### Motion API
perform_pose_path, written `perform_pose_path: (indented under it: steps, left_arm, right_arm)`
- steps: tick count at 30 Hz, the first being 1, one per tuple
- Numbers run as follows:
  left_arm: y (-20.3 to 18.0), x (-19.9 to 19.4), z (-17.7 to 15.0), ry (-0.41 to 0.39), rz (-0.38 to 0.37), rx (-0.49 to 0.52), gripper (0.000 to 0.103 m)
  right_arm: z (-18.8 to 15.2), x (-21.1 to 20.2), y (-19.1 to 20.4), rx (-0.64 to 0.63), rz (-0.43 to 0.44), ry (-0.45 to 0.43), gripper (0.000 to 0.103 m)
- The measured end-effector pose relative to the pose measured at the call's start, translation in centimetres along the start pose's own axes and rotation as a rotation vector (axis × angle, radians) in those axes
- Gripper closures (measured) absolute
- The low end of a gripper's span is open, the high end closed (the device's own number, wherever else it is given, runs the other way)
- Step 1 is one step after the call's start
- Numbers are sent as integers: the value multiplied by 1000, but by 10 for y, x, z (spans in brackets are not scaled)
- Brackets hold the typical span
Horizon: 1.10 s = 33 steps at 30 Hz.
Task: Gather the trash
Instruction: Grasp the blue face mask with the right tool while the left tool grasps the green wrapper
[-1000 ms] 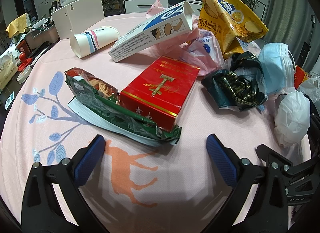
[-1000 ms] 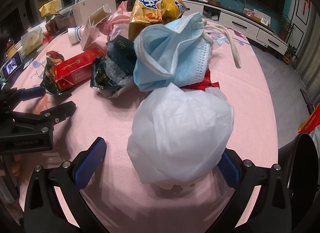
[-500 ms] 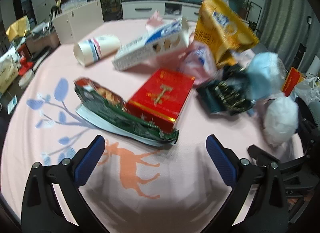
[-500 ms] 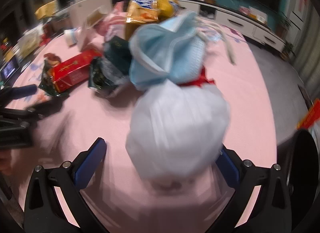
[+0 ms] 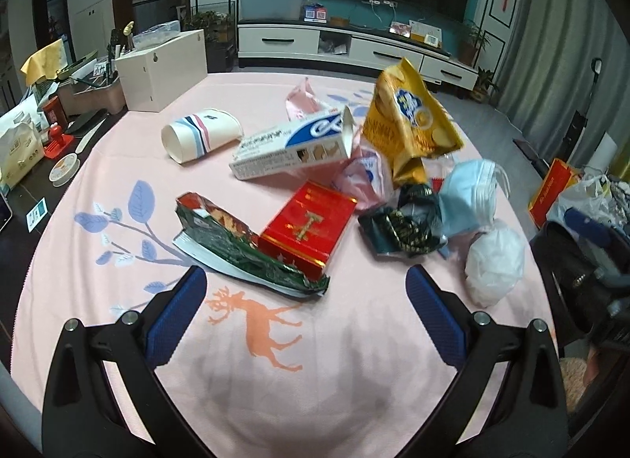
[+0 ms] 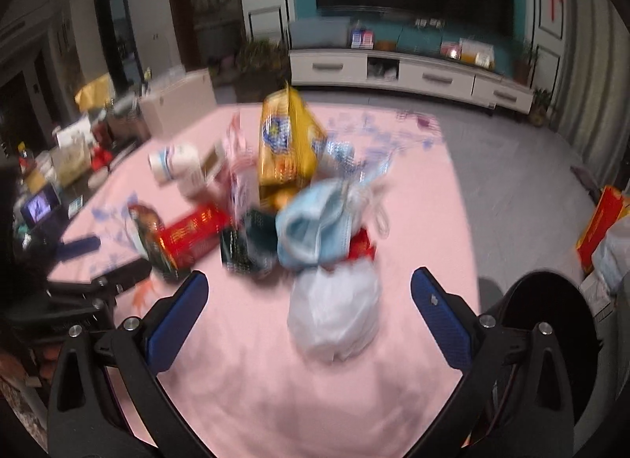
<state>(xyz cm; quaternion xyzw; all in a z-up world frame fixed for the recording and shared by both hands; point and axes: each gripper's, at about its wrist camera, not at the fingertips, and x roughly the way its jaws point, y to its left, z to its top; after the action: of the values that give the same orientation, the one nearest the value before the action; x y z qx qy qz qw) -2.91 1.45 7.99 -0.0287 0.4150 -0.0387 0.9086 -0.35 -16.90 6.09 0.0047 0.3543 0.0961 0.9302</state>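
Trash (image 5: 311, 222), crumpled wrappers, boxes, heaped together

My left camera looks forward between my blue fingers (image 5: 175, 316), from above the near edge of the pink worktop (image 5: 275, 379), toward the TV wall at 12 o'clock. My right camera, motion-blurred, faces that same wall from further right. Both share the litter: the white plastic bag (image 5: 494, 261) at 3 o'clock on the left, near centre (image 6: 334, 308) on the right.
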Motion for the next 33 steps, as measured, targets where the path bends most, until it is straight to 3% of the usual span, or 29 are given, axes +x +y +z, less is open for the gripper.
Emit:
perform_pose_path:
  steps: [5, 9, 12, 15, 18, 23, 33]
  left_arm:
    - [10, -4, 26, -1, 26, -6, 3]
    - [15, -9, 52, -19, 72, 2, 3]
    - [19, -7, 65, -28, 84, 8, 3]
    - [30, 4, 63, -15, 51, -35, 3]
    - [37, 22, 58, 54, 35, -54, 3]
    - [52, 37, 46, 69, -20, -133, 3]
    - [67, 69, 37, 128, -86, -200, 12]
  right_arm:
    - [35, -7, 4, -8, -51, -24, 3]
    - [55, -6, 6, -4, 19, -30, 3]
    - [61, 4, 11, -2, 26, -26, 3]
    - [58, 15, 12, 2, 20, -14, 3]
    - [55, 28, 9, 29, 29, 12, 3]
    - [53, 44, 4, 55, 35, 55, 5]
    - [50, 87, -17, 177, 55, 197, 24]
